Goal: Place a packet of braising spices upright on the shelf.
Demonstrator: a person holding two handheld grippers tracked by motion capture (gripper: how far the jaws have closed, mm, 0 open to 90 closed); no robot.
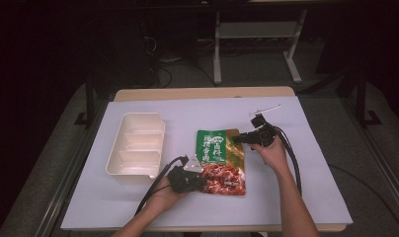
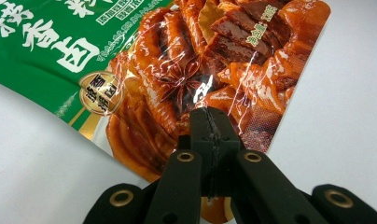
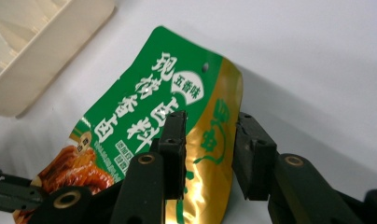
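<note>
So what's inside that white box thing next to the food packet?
The white tray looks empty: bare cream compartments split by dividers, seen from the high view. Its far wall hides a thin strip of floor. It stands apart from the sauce packet, on the white tabletop.

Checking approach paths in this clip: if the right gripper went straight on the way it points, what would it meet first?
Probably the seasoning pouch: the right gripper stands open over its gold top edge, pointing along it. The white tray lies farther off to one side.
</note>
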